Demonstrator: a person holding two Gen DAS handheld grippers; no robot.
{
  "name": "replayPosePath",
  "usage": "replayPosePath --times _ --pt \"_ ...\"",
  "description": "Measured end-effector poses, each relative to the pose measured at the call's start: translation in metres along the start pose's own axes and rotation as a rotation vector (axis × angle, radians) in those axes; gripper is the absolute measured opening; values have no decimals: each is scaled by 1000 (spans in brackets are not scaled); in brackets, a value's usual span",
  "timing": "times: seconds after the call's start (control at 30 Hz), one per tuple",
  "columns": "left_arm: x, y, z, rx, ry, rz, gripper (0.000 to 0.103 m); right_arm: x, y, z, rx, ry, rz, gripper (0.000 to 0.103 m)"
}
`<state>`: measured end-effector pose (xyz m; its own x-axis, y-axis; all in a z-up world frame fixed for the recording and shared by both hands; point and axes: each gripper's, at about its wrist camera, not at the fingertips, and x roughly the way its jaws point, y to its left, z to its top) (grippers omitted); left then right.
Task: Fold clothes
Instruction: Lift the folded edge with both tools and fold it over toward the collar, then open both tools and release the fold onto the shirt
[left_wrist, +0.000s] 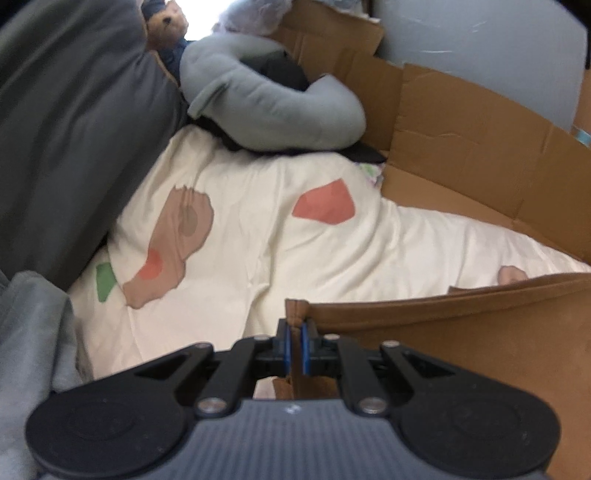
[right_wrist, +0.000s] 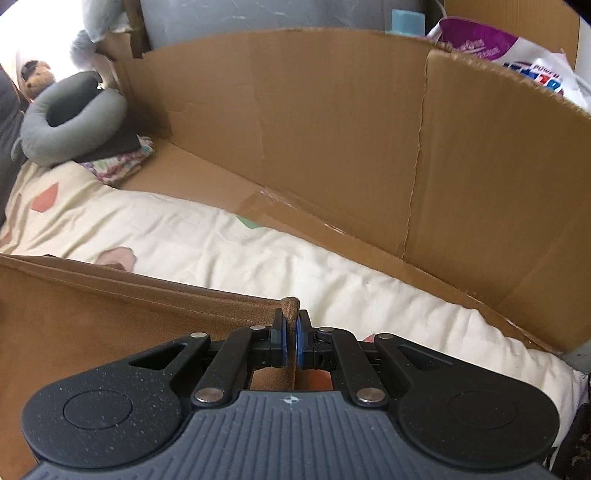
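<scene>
Both hand-held grippers are clamping the same brown garment (left_wrist: 461, 332) right now. Over on the left wrist view, the left hand-held gripper (left_wrist: 294, 339) is pinching one top corner of the cloth between its blue pads (left_wrist: 283, 347), jaws nearly together with only the fabric between them, and the corner is poking up just past the fingertips. From there the garment's upper hem is stretching away to the right of the picture, with the rest of the cloth hanging below that edge.

On the right wrist view, the right hand-held gripper (right_wrist: 290, 341) is doing the mirror job: its jaws are squeezing the other top corner of the brown garment (right_wrist: 92, 314), a small nub of fabric sticking up between the pads (right_wrist: 300, 345), and the hem is running off to the left of the picture.

Beneath and beyond the stretched cloth, a cream quilt (left_wrist: 258, 229) with coloured patches is covering the bed. Flattened cardboard (right_wrist: 332, 129) is standing along the far side of the quilt. At the far end a grey curved pillow (left_wrist: 258, 99) is resting on dark folded clothes, with a teddy bear (left_wrist: 168, 26) just behind it.
</scene>
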<state>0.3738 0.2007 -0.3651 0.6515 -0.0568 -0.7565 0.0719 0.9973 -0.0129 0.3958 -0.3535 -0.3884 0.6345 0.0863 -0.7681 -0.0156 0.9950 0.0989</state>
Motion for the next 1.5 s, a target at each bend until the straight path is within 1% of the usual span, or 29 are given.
replayPosePath --times 0.07,0.27,0.33,0.43,0.53,0.63,0.73,0.83,0.9,0.93,0.97,1.03,1.07,1.13,1.17,1.2,1.23,1.27,1.3,1.33,1.4,1.5 --pt "6 2 0 -14 5 3 6 3 1 2 0 -3 -5 4" --pt "2 3 4 -25 -31 12 6 -1 8 10 -2 -17 -47 4" --pt "3 4 5 -35 -31 14 6 1 8 13 9 -16 -51 4" --pt "11 2 5 -28 -21 24 6 8 10 14 8 -11 -61 4" --pt "23 2 5 -50 -17 40 6 17 9 15 18 1 -69 4" --pt "35 -1 6 -49 -6 49 6 28 7 16 21 18 -80 4" --pt "43 -5 6 -28 6 59 6 36 6 15 19 32 -92 4" --pt "55 -7 3 -8 35 72 6 45 3 12 27 52 -96 4" --pt "66 -7 -2 -11 73 91 11 48 1 8 55 51 -98 5" --pt "71 -6 -4 -16 91 104 17 50 0 5 69 49 -99 6" --pt "72 -5 -7 -33 91 108 18 52 -1 3 84 48 -101 8" --pt "71 -3 -10 -74 80 109 19 50 -4 0 113 35 -105 22" --pt "68 -2 -11 -93 80 108 19 46 -6 -1 128 21 -108 25" --pt "59 -5 -12 -77 74 118 23 33 -6 -2 111 -16 -107 35" --pt "53 -8 -12 -57 67 127 25 26 -6 -3 101 -35 -107 37" --pt "48 -11 -12 -37 59 136 27 21 -5 -3 91 -47 -108 38" --pt "43 -12 -12 -32 51 139 32 14 -4 -4 96 -59 -115 38" --pt "36 -13 -13 -46 37 142 37 9 -3 -6 116 -70 -113 38" --pt "31 -15 -13 -62 26 145 40 4 -3 -8 137 -81 -109 38" --pt "26 -18 -13 -70 19 147 42 0 0 -10 152 -89 -95 38" --pt "17 -26 -14 -78 7 152 43 -5 12 -15 136 -95 -79 38" --pt "7 -42 -14 -65 2 136 48 -9 39 -22 72 -95 -41 38"
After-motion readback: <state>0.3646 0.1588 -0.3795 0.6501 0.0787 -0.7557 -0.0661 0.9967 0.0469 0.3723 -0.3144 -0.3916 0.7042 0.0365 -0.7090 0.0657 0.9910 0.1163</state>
